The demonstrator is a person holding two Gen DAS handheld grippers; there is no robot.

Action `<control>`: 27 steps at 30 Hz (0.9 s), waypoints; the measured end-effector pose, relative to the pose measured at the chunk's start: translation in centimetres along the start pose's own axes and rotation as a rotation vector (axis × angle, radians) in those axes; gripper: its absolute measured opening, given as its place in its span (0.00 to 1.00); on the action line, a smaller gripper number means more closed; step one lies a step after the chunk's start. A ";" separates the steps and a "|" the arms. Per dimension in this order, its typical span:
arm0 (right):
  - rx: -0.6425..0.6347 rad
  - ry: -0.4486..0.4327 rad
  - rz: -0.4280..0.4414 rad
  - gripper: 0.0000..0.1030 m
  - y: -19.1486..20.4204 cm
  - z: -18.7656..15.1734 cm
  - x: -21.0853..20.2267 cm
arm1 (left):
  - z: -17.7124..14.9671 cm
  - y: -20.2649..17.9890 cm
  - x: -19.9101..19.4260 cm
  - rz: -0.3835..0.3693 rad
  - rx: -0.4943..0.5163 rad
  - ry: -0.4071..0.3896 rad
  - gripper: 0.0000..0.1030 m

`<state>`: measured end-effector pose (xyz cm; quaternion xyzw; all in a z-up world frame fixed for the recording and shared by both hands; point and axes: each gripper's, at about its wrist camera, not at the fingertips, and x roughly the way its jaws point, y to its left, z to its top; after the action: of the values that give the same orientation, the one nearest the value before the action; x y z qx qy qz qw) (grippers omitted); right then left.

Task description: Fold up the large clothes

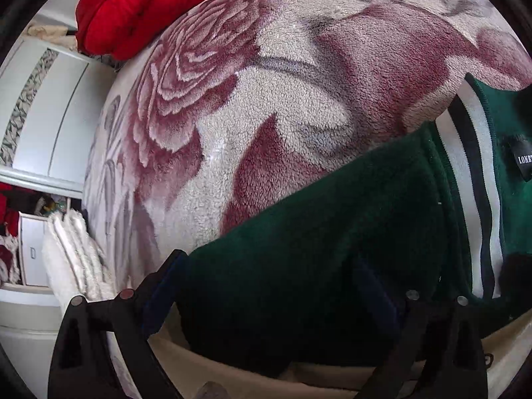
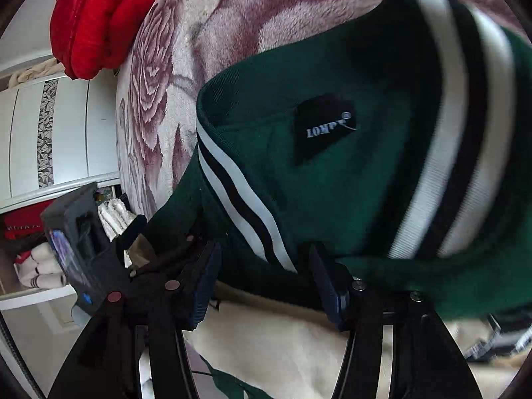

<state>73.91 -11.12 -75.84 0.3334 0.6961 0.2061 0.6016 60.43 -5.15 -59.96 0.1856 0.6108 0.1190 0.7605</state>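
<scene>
Green sweater (image 2: 332,199) lay on the floral blanket (image 1: 282,99), collar with white and black stripes (image 2: 459,133) turned up. Right gripper (image 2: 262,282) stood spread, with green fabric between its pads but not pinched. Left gripper (image 1: 266,292) straddled a green fold; whether it pinched, I could not tell.

Bare floral blanket (image 1: 282,106) beyond the green garment (image 1: 316,249); red bundle (image 1: 139,3) at its far edge.
</scene>
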 end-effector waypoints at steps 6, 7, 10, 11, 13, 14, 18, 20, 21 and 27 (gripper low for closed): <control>-0.118 -0.039 -0.131 0.03 3.1 0.1 3.0 | -0.1 2.1 -0.6 -0.065 -0.066 -0.010 0.97; -0.128 -0.083 -0.173 0.03 3.8 -0.1 2.7 | -0.1 2.7 -1.1 -0.073 -0.074 -0.025 0.97; -0.102 -0.170 -0.247 0.02 5.1 0.5 1.4 | 0.5 3.6 -2.7 -0.078 -0.084 -0.064 0.97; -0.089 -0.199 -0.273 0.02 5.3 0.9 1.1 | 0.7 3.8 -3.1 -0.077 -0.086 -0.077 0.97; -0.081 -0.195 -0.284 0.02 6.0 2.2 1.6 | 1.3 4.1 -3.6 -0.054 -0.082 -0.101 0.97; -0.076 -0.153 -0.296 0.02 6.1 2.8 2.5 | 1.5 4.2 -3.6 -0.046 -0.078 -0.101 0.97; 0.001 -0.084 -0.241 0.10 6.0 3.4 2.5 | 1.4 4.5 -3.4 -0.035 -0.086 -0.088 0.97; 0.035 -0.122 -0.255 0.41 5.5 2.3 -0.2 | 1.0 4.3 -3.6 -0.010 -0.083 -0.105 0.97; 0.037 -0.150 -0.294 0.51 5.3 1.7 -1.6 | 0.9 4.0 -3.5 0.001 -0.079 -0.107 0.97; 0.083 -0.127 -0.394 0.63 2.6 0.2 -2.2 | 0.3 1.4 -2.8 0.043 -0.031 -0.111 0.97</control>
<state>74.74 -10.93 -72.53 0.2278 0.7163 0.0342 0.6587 60.17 -5.04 -56.82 0.1933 0.5614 0.1343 0.7934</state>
